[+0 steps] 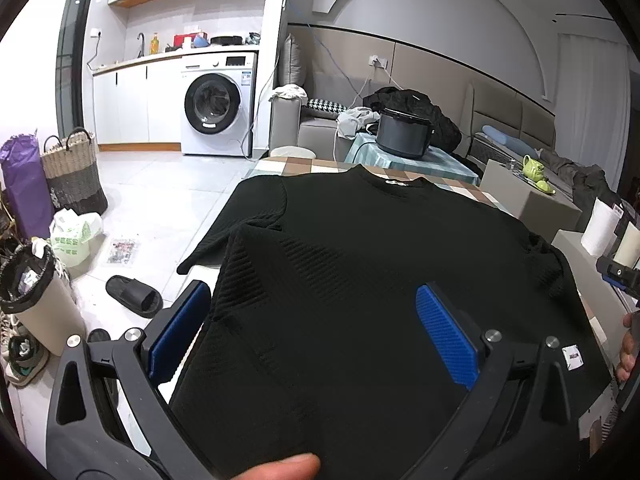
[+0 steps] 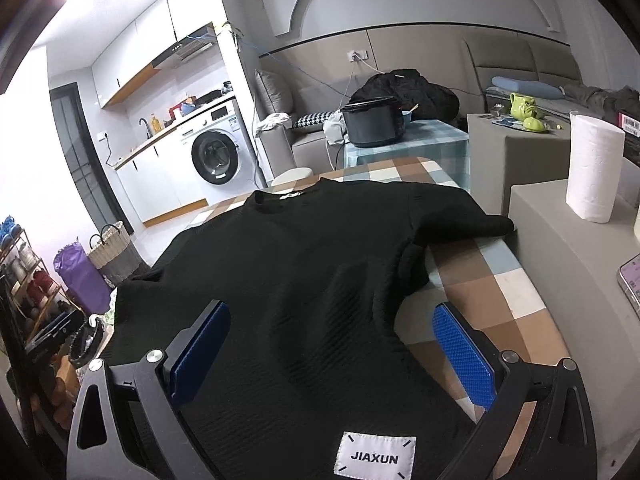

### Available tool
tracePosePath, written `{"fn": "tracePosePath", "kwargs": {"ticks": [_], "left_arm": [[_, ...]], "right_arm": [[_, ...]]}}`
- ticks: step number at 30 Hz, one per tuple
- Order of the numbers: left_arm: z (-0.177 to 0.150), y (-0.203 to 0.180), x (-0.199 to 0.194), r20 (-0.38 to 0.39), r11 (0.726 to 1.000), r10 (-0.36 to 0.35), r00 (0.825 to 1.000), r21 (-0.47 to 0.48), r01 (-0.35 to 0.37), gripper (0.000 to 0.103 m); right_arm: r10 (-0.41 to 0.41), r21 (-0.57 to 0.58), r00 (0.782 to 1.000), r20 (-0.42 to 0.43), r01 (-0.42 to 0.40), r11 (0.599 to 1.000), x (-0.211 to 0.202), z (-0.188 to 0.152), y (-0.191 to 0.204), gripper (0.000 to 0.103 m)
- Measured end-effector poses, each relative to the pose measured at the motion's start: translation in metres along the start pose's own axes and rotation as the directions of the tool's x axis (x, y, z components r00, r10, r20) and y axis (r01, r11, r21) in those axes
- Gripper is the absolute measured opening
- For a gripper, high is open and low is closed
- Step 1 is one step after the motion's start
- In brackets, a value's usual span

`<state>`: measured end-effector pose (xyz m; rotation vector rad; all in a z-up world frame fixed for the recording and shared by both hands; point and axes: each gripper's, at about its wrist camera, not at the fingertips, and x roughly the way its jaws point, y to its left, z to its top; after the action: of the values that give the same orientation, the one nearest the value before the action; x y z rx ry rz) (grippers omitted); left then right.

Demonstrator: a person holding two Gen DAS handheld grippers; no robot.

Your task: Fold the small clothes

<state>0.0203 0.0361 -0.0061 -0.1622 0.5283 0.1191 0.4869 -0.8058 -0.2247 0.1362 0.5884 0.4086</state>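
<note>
One black shirt [image 1: 360, 248] on checkered table [image 2: 480, 280], two tools [image 1: 316, 328] [image 2: 336, 344] spread, apparently touching nothing.

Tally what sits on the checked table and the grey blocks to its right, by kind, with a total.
Black knit tops: 1, spread on the checked table
Paper towel rolls: 1, upright on a grey block
Green ceramic pieces: 2, on the farther block
Phones: 1, partly cut off
Total: 5

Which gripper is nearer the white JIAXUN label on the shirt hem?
Right. The right gripper straddles the hem with the label between its open fingers. The left gripper is open over the shirt's other side, label off to its right.
</note>
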Motion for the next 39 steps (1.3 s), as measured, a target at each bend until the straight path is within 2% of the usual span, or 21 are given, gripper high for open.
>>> {"fn": "tracePosePath", "kwargs": {"ticks": [5, 6, 10, 14, 18, 27, 30, 31, 32, 34, 35, 36, 39], "left_arm": [[0.011, 0.009, 0.022, -0.035, 0.999, -0.026, 0.999, -0.038, 0.025, 0.102], [0.013, 0.010, 0.027, -0.039, 0.999, -0.030, 0.999, -0.043, 0.028, 0.102], [0.025, 0.014, 0.048, -0.042, 0.998, -0.042, 0.998, -0.050, 0.040, 0.102], [0.038, 0.019, 0.074, -0.048, 0.998, -0.048, 0.998, -0.040, 0.046, 0.101], [0.052, 0.021, 0.097, -0.041, 0.998, -0.047, 0.998, -0.044, 0.045, 0.100], [0.054, 0.039, 0.136, -0.075, 0.997, -0.032, 0.997, -0.075, 0.027, 0.100], [0.047, 0.044, 0.143, -0.087, 0.996, -0.027, 0.996, -0.085, 0.020, 0.100], [0.046, 0.044, 0.145, -0.089, 0.996, -0.026, 0.996, -0.086, 0.018, 0.100], [0.044, 0.044, 0.145, -0.090, 0.996, -0.026, 0.996, -0.084, 0.018, 0.100], [0.044, 0.045, 0.147, -0.086, 0.997, -0.024, 0.996, -0.080, 0.017, 0.100], [0.044, 0.046, 0.147, -0.084, 0.997, -0.023, 0.996, -0.079, 0.017, 0.100], [0.043, 0.047, 0.150, -0.081, 0.997, -0.023, 0.996, -0.079, 0.017, 0.100], [0.040, 0.046, 0.155, -0.086, 0.996, -0.030, 0.996, -0.083, 0.023, 0.100]], "right_arm": [[0.002, 0.050, 0.999, -0.048, 0.000, 0.999, 0.016, 0.010, -0.007, 0.101], [-0.008, 0.055, 0.999, -0.053, 0.011, 0.998, 0.019, 0.013, -0.009, 0.098], [-0.093, 0.093, 0.994, -0.054, 0.098, 0.991, 0.029, 0.032, -0.021, 0.097], [-0.205, 0.129, 0.977, -0.058, 0.211, 0.969, 0.044, 0.055, -0.039, 0.097], [-0.264, 0.161, 0.960, -0.093, 0.276, 0.947, 0.066, 0.076, -0.058, 0.091], [-0.308, 0.181, 0.933, -0.187, 0.341, 0.923, 0.143, 0.109, -0.088, 0.086], [-0.331, 0.155, 0.912, -0.242, 0.374, 0.915, 0.177, 0.114, -0.096, 0.084], [-0.342, 0.146, 0.904, -0.256, 0.386, 0.911, 0.185, 0.114, -0.098, 0.081], [-0.378, 0.129, 0.880, -0.289, 0.427, 0.895, 0.196, 0.114, -0.104, 0.073], [-0.408, 0.128, 0.857, -0.313, 0.464, 0.876, 0.202, 0.110, -0.112, 0.052], [-0.402, 0.151, 0.858, -0.320, 0.464, 0.873, 0.199, 0.107, -0.118, 0.039], [-0.391, 0.181, 0.865, -0.315, 0.459, 0.870, 0.192, 0.103, -0.123, 0.032], [-0.392, 0.270, 0.882, -0.262, 0.457, 0.847, 0.159, 0.088, -0.140, 0.028]]}}
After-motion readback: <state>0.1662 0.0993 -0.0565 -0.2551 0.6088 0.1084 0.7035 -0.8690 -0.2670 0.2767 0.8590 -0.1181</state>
